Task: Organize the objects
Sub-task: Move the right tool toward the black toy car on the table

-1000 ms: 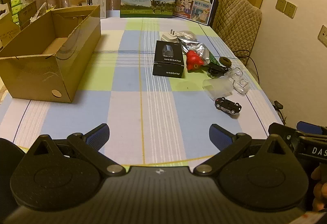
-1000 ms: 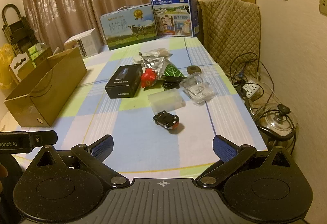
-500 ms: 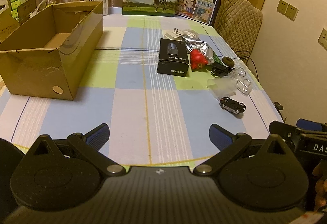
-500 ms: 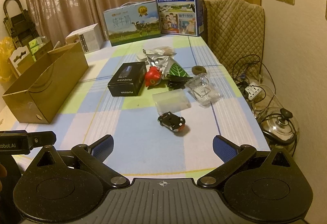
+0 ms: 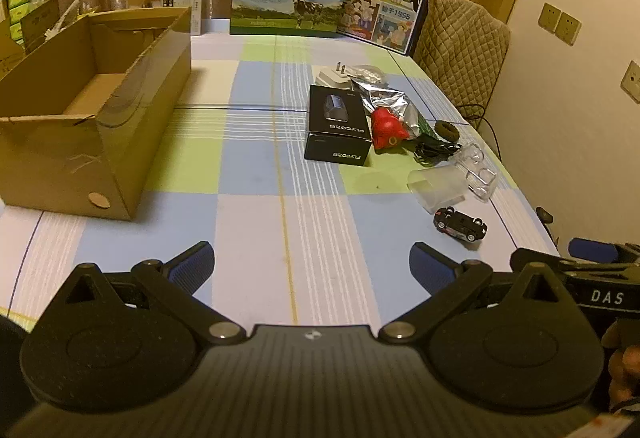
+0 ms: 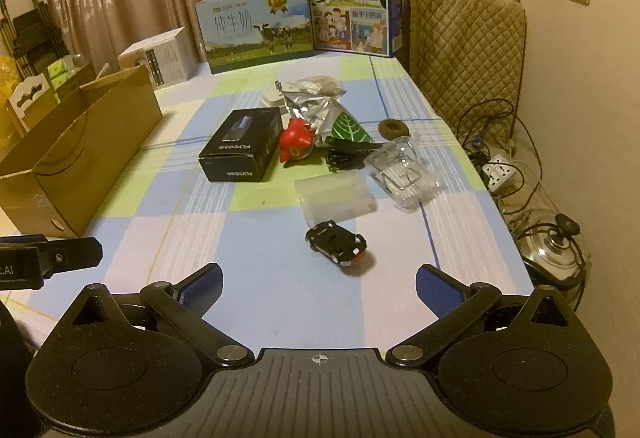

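Plainly nothing has been picked up yet: both claws hover over the near edge of the surface (image 5: 256,238), each spread wide with nothing between its blue pads. The left claw (image 5: 312,270) faces the middle of the checked cloth, with the empty cardboard box (image 5: 96,118) standing open along the left edge. The right claw (image 6: 318,286) looks straight at the black toy car (image 6: 336,242), which sits nearest it, apart from the rest of the clutter.

Beyond the car, toward the right edge, lie a frosted plastic case (image 6: 336,196), a clear blister pack (image 6: 404,174), a coil of black cable (image 6: 348,156), a red toy (image 6: 296,144), a silver foil pouch (image 6: 316,106) and a black Flyco box (image 6: 242,150), crowded together and partly touching. Two milk cartons stand at the far edge.

The step in hand looks like the approach to a first pick, and the car is the likely target. The next move would call for lowering the right claw so its pads straddle the car's narrow sides, closing gently because it may roll, then carrying it across to the cardboard box.
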Available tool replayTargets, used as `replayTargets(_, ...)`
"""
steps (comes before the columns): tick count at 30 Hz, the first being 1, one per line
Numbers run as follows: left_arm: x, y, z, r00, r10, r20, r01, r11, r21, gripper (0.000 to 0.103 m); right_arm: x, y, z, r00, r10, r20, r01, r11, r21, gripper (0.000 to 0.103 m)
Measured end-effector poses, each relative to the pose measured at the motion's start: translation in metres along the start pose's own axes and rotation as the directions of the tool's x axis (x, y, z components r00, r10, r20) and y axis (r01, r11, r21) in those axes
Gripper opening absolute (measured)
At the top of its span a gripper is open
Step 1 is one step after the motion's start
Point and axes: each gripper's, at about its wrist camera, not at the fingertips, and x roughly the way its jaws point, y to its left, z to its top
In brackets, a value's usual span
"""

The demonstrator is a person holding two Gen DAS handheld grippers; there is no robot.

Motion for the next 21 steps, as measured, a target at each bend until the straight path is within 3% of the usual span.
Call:
replayTargets(16,0.057,-0.009,0.013,0.997,-0.022,-0.080,0.026,0.998,0.051,0.102,0.059,-0.020,0.015,0.999,-0.006,-0.038,0.004,0.999,-0.047,0.100)
replayTargets(21,0.077,-0.011,0.016,0.994,-0.026,-0.104,0.033,0.997,0.063,0.102,0.083,-0.023,0.016,0.998,0.009,-0.056,-0.015,0.994,-0.104,0.092)
